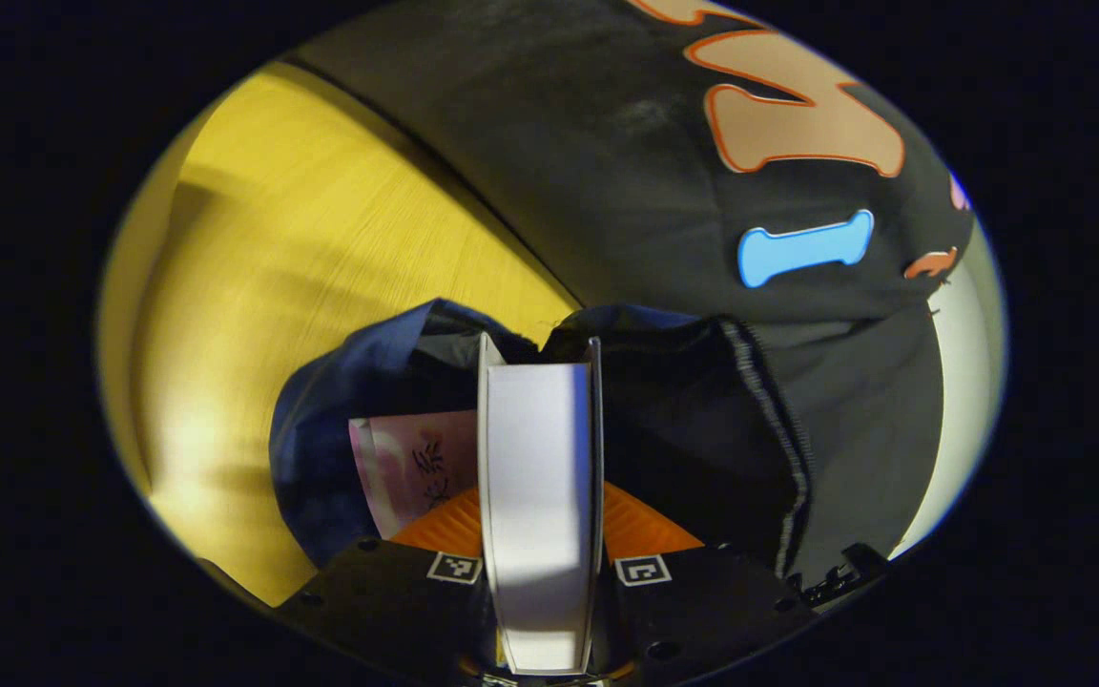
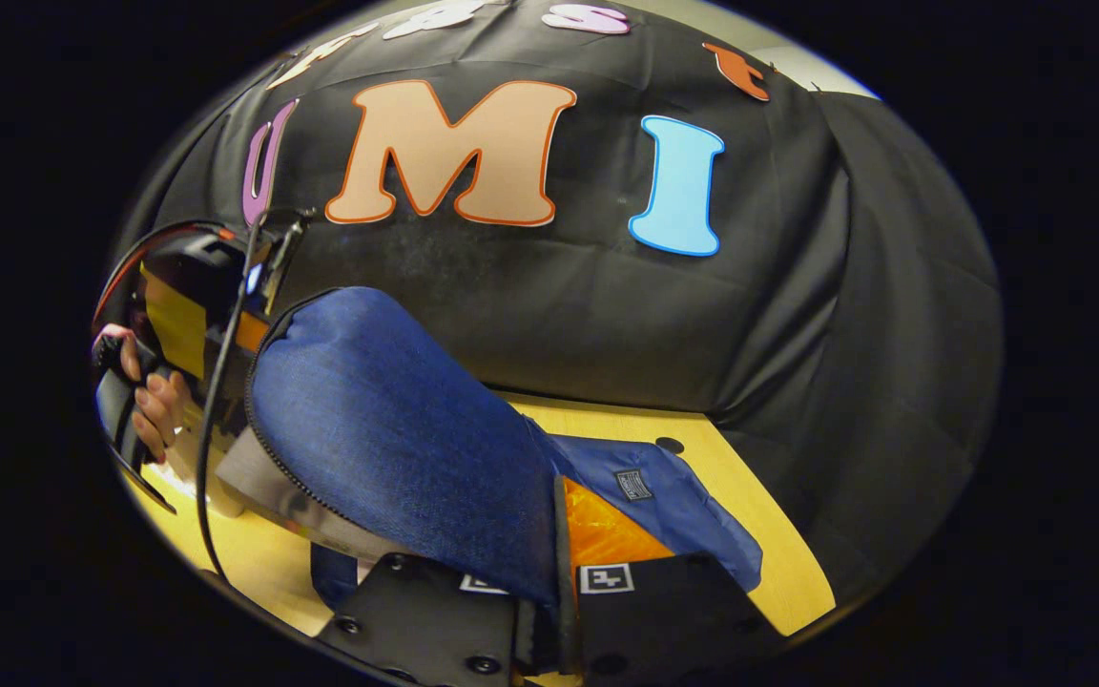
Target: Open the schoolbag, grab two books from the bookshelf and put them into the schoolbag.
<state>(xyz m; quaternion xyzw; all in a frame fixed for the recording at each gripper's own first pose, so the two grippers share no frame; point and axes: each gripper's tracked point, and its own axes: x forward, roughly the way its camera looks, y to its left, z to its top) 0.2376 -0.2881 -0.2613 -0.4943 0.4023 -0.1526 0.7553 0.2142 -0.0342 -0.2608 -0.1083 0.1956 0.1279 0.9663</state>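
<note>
Left tongs [image 1: 540,534] clenched on white book [image 1: 535,458], spine upright, schoolbag [image 1: 340,401] mouth directly ahead, pink book [image 1: 411,468] already inside. Right tongs [image 2: 559,582] pinching bag flap [image 2: 397,429] open.

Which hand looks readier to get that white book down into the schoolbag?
Probably the left: its tool already grips the white book over the open schoolbag, beside a pink book. The right tool is pinching the bag's blue flap.

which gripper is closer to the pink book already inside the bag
Left. The left gripper, shut on a white book, sits right at the blue fabric schoolbag's opening beside the pink patterned book. The right gripper pinches the bag's outer flap, farther away.
</note>
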